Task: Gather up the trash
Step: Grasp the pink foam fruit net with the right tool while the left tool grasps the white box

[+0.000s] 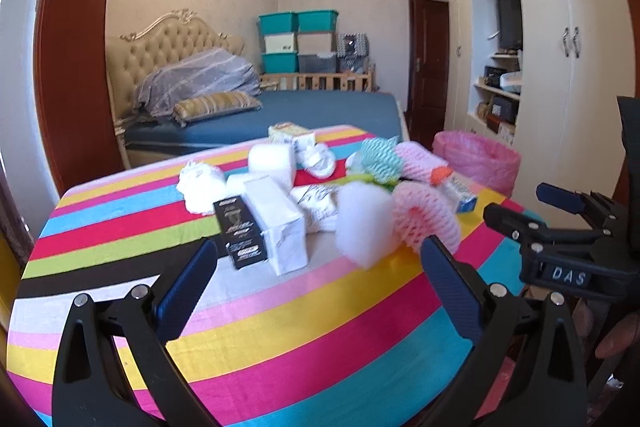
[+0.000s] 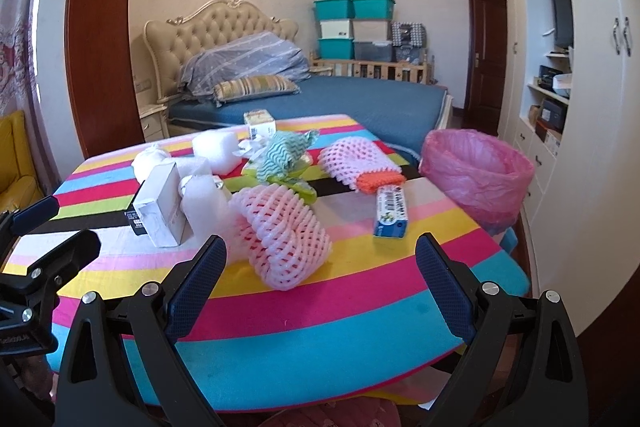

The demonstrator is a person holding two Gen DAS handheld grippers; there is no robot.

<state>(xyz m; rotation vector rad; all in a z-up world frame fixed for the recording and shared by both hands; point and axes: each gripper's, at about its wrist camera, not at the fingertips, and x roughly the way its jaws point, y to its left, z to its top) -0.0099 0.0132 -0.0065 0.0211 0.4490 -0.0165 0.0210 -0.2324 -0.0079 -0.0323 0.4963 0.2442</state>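
Here, the trash pile (image 2: 256, 179) of foam nets, boxes and wrappers lies mid-table on the striped cloth (image 2: 320, 307), with the pink-lined bin (image 2: 480, 171) at its 3 o'clock, past the table edge. Left gripper (image 1: 320, 267) and right gripper (image 2: 320, 259) both gape wide, empty, at 6 o'clock.

Striped table (image 2: 360, 331) with a heap of litter

On its bright cloth lie a white box (image 2: 162, 205), a black box (image 1: 240, 233), pink foam nets (image 2: 284, 239), foam blocks (image 1: 364, 223), crumpled paper (image 1: 200, 185) and a small carton (image 2: 390, 213).
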